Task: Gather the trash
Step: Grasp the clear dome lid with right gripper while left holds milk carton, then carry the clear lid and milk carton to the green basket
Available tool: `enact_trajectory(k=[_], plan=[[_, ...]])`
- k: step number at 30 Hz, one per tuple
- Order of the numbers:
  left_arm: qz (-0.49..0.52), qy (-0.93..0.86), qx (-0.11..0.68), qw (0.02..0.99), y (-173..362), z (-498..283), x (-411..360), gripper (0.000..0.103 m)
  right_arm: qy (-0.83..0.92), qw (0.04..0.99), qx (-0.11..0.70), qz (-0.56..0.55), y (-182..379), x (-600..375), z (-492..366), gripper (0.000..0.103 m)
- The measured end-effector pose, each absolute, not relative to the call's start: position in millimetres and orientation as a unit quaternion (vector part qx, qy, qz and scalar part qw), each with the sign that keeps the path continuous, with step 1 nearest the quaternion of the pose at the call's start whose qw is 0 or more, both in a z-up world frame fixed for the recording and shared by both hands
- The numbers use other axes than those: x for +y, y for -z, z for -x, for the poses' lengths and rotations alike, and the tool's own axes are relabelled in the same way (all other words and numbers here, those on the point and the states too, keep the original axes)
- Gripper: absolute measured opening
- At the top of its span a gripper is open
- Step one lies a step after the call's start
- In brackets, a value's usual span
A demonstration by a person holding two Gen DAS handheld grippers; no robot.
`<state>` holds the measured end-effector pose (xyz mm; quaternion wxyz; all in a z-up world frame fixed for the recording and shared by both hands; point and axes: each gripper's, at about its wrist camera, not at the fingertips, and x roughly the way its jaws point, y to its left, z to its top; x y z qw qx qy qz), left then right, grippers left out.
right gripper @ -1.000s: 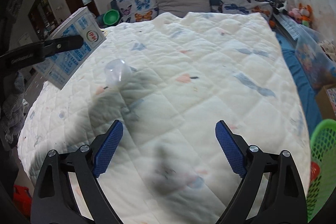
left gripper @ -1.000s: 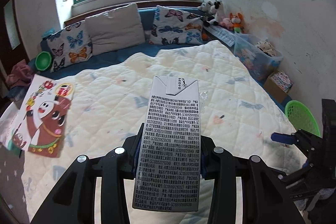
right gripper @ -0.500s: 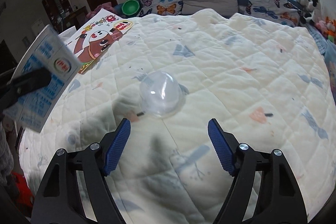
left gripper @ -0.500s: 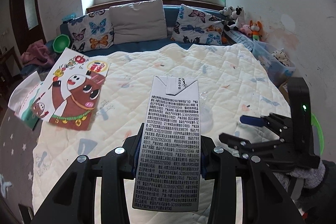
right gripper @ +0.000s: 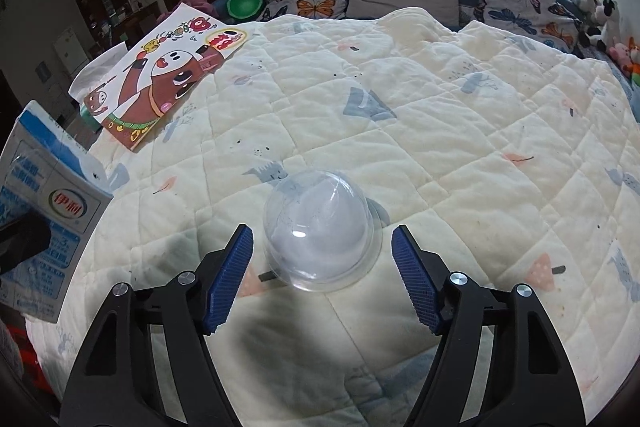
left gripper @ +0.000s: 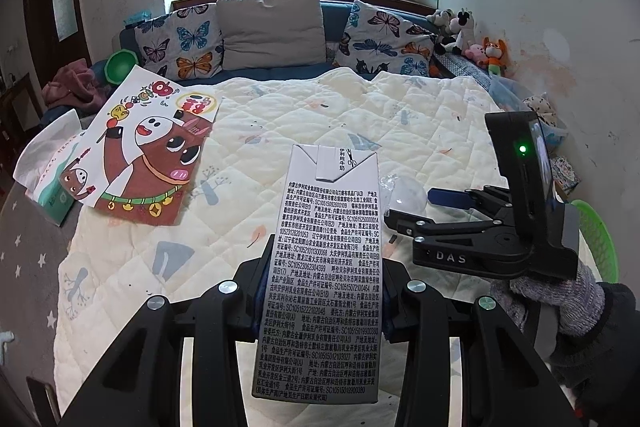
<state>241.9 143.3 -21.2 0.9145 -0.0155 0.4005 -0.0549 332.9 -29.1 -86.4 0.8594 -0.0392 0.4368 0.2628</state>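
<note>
My left gripper [left gripper: 322,301] is shut on a grey milk carton [left gripper: 326,267] with black print, held upright above the quilt; the carton also shows at the left edge of the right wrist view [right gripper: 48,211]. A clear plastic dome lid [right gripper: 320,235] lies on the quilt [right gripper: 440,131]. My right gripper [right gripper: 320,277] is open, its blue pads either side of the dome, not touching. In the left wrist view the dome [left gripper: 406,195] lies just past the right gripper [left gripper: 424,209].
A cartoon cow picture [left gripper: 144,155] and a tissue pack [left gripper: 52,163] lie at the bed's left edge. A green mesh basket [left gripper: 596,231] stands right of the bed. Pillows [left gripper: 272,27] and stuffed toys [left gripper: 472,39] line the far end.
My right gripper has moved forward to the dome, which now sits between its pads. The left gripper turned left with the carton, so the right gripper shows closer in its view.
</note>
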Motion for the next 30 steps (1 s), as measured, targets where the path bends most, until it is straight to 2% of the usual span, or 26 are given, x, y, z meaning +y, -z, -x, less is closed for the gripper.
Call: enact_trajectory(k=[2,5,14,30], plan=[[0.019,0.055,0.402,0.914,23,-242,144,0.04,-0.261,0.859,0.439,0.04,89,-28,-334,0.071],[0.02,0.054,0.404,0.913,25,-242,144,0.04,-0.26,0.856,0.444,0.046,93,-24,-336,0.064],[0.022,0.058,0.406,0.912,27,-243,141,0.04,-0.255,0.863,0.433,0.055,83,-29,-328,0.063],[0.014,0.097,0.398,0.912,20,-229,99,0.04,-0.234,0.879,0.413,0.039,56,-95,-274,0.063]])
